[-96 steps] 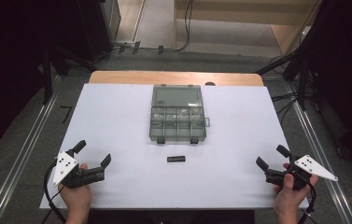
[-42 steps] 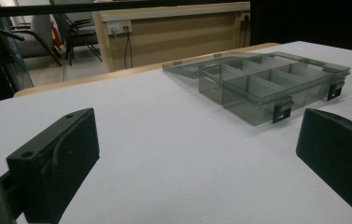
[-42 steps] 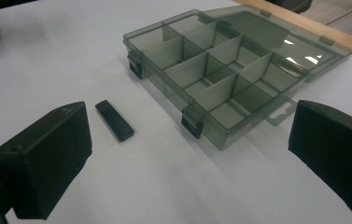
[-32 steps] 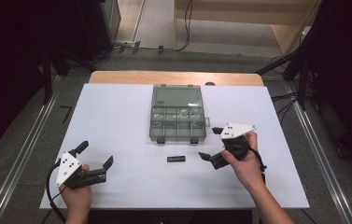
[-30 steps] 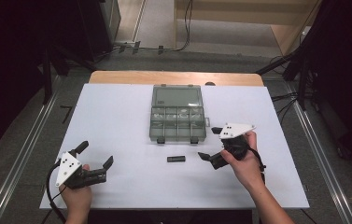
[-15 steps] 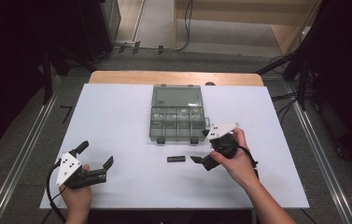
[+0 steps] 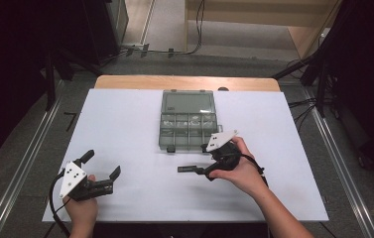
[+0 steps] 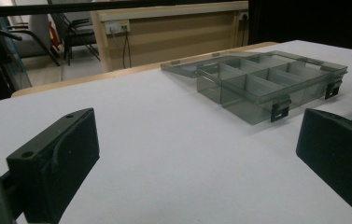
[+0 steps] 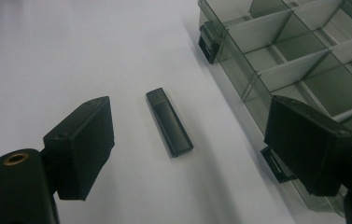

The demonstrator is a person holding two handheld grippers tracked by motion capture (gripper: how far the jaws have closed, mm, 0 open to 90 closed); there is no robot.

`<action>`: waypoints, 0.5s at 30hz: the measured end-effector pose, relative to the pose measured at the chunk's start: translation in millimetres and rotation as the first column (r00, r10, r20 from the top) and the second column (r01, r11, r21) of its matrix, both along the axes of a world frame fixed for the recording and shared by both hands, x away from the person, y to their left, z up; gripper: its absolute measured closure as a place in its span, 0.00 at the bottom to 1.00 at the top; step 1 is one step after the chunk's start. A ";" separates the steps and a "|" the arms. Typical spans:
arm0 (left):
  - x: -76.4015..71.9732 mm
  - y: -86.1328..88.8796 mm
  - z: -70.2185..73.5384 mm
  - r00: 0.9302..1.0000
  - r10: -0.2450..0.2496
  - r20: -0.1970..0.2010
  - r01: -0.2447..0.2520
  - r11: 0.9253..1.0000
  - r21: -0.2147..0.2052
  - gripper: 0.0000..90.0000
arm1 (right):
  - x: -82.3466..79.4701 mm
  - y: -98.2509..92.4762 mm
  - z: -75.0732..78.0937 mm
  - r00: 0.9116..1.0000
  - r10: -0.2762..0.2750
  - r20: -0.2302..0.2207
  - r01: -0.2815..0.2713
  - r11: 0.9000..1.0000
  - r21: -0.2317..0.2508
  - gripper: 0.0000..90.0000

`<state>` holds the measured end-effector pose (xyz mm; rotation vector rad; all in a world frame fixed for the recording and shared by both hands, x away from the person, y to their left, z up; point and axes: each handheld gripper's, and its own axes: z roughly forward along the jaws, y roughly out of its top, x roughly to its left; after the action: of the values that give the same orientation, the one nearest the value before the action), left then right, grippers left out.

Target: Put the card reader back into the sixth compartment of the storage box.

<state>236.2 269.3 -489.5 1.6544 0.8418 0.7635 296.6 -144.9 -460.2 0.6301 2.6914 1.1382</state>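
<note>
The right gripper [image 7: 200,170] is being brought up to the stick [image 9: 169,122] lying just before the box [image 7: 188,119]; its spread jaws have just been narrowing, nothing pinched yet.

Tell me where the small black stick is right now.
In the high view the small black stick lies flat on the white table, just in front of the clear compartment box, with the right gripper at its right end, jaws not touching it.
</note>
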 end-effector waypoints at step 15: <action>0.1 0.0 0.1 1.000 0.000 0.000 0.000 1.000 0.000 0.00 | 3.9 15.7 -8.3 0.999 0.038 -0.015 -0.039 0.997 -0.060 0.49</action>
<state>236.3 269.3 -489.4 1.6546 0.8418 0.7628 300.4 -129.2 -468.4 0.5808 2.7492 1.0608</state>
